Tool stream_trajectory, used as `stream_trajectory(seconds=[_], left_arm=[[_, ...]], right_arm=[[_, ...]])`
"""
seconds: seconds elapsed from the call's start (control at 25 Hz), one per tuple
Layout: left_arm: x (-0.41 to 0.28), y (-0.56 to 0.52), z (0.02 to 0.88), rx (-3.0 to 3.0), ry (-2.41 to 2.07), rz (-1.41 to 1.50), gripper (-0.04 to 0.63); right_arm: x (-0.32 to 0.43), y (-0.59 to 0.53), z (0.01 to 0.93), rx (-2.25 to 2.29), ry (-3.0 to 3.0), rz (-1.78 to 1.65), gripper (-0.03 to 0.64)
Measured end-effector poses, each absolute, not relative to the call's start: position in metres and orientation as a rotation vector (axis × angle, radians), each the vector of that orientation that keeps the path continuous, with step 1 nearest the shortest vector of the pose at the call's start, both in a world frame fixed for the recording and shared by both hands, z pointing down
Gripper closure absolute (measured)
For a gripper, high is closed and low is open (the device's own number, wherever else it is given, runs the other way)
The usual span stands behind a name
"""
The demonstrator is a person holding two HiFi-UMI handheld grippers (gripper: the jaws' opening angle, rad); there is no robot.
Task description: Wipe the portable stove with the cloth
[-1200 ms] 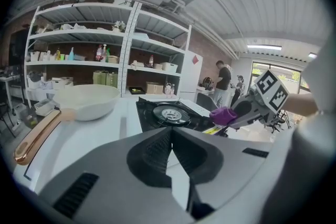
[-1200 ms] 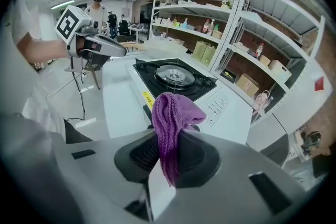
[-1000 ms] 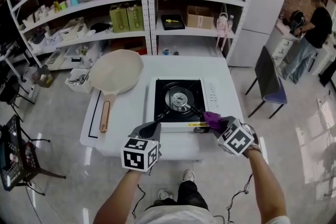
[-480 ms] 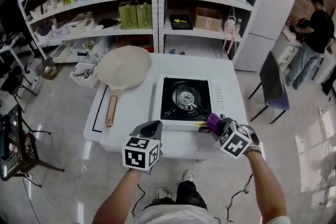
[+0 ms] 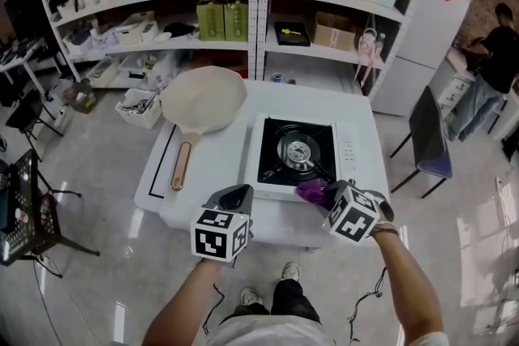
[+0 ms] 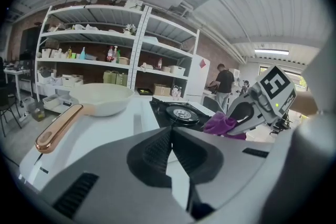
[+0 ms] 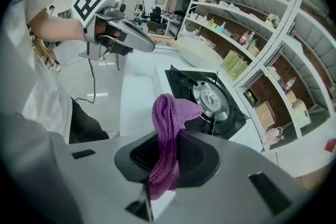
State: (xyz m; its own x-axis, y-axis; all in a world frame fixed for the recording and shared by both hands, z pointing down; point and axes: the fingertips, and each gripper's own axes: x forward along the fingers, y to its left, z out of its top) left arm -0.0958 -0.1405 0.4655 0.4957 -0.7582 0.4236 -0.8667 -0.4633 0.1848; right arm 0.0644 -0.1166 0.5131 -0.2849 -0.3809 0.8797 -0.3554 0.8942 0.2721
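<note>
**Cloth's creeping left along the stove front**

Right claw (image 7: 168, 147), clamped on the purple knitted cloth (image 7: 167, 123), moved from the black-topped white portable stove's (image 5: 347, 154) front right corner toward mid-front. Wiping looks underway. Left claw (image 6: 169, 147) shut, empty.

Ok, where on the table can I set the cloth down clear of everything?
Bare table lies between the pan handle and the stove, down to the front edge near the left gripper. The right half is crowded: stove, with the cloth at its front.
</note>
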Motion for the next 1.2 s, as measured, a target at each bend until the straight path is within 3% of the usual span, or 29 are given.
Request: stream_trajectory(seconds=[1.2], left_arm=[[-0.153, -0.154, 0.47, 2.182, -1.573, 0.349, 0.591]], right_arm=[[-0.091, -0.139, 0.51, 0.143, -2.096, -0.054, 0.551]])
